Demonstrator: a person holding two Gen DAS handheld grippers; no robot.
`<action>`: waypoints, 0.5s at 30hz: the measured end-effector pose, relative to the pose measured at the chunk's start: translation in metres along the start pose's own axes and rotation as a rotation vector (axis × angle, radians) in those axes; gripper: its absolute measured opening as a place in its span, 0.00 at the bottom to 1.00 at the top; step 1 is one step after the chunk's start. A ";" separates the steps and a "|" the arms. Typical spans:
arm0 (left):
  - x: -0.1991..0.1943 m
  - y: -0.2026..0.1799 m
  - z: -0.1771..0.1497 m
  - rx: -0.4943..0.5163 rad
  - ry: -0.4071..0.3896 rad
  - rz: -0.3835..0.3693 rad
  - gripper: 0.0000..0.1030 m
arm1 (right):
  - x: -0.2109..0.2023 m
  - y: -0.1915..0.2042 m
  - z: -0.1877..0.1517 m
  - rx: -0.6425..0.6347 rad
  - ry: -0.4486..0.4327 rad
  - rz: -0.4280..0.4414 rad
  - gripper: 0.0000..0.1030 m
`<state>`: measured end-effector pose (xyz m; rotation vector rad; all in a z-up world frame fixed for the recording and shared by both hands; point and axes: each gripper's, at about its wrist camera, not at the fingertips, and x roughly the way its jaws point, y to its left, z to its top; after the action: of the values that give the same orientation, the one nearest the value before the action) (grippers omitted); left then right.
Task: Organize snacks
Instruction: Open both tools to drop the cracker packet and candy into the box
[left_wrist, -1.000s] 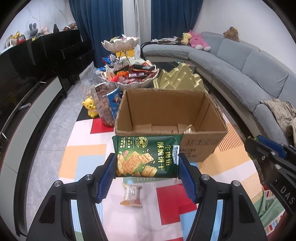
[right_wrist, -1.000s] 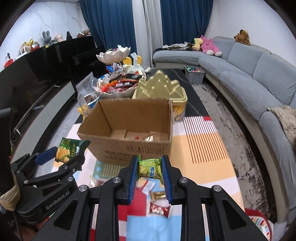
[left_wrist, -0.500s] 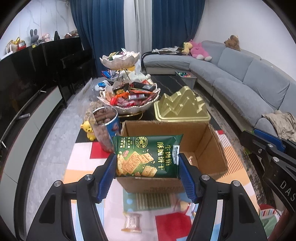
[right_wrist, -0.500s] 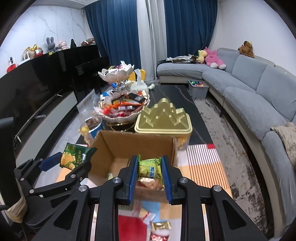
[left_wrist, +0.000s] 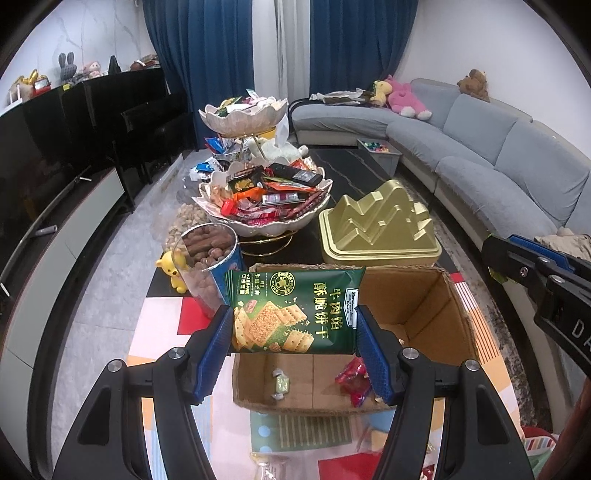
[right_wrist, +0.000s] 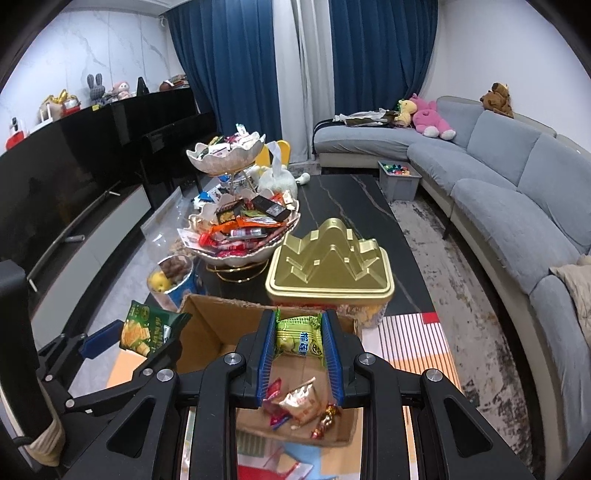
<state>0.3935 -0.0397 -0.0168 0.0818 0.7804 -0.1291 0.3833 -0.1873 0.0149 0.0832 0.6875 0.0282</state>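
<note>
My left gripper (left_wrist: 295, 325) is shut on a dark green cracker packet (left_wrist: 293, 312) and holds it over the near left part of an open cardboard box (left_wrist: 436, 314). My right gripper (right_wrist: 299, 338) is shut on a small light green snack packet (right_wrist: 300, 338) above the same box (right_wrist: 218, 328). Several small wrapped snacks (right_wrist: 301, 404) lie on the box floor. The left gripper with its packet (right_wrist: 147, 330) shows at the left of the right wrist view.
Behind the box stand a gold mountain-shaped tin (left_wrist: 380, 229), a two-tier shell dish full of snacks (left_wrist: 266, 199), and a clear tub of brown snacks (left_wrist: 207, 258). A colourful mat (left_wrist: 162, 317) covers the table. A grey sofa (right_wrist: 517, 192) runs along the right.
Both grippers have risen and moved forward with their packets, from in front of the box to above its opening.
</note>
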 end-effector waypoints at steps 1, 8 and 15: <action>0.004 0.001 0.001 -0.003 0.004 -0.002 0.63 | 0.004 0.000 0.002 -0.002 0.006 -0.001 0.26; 0.020 0.003 0.000 -0.014 0.031 -0.012 0.65 | 0.020 -0.003 0.005 -0.004 0.028 -0.002 0.29; 0.019 0.010 0.000 -0.041 0.030 0.001 0.82 | 0.013 -0.004 0.006 -0.003 -0.009 -0.027 0.68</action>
<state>0.4079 -0.0309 -0.0297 0.0448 0.8122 -0.1114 0.3975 -0.1914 0.0108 0.0708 0.6794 0.0028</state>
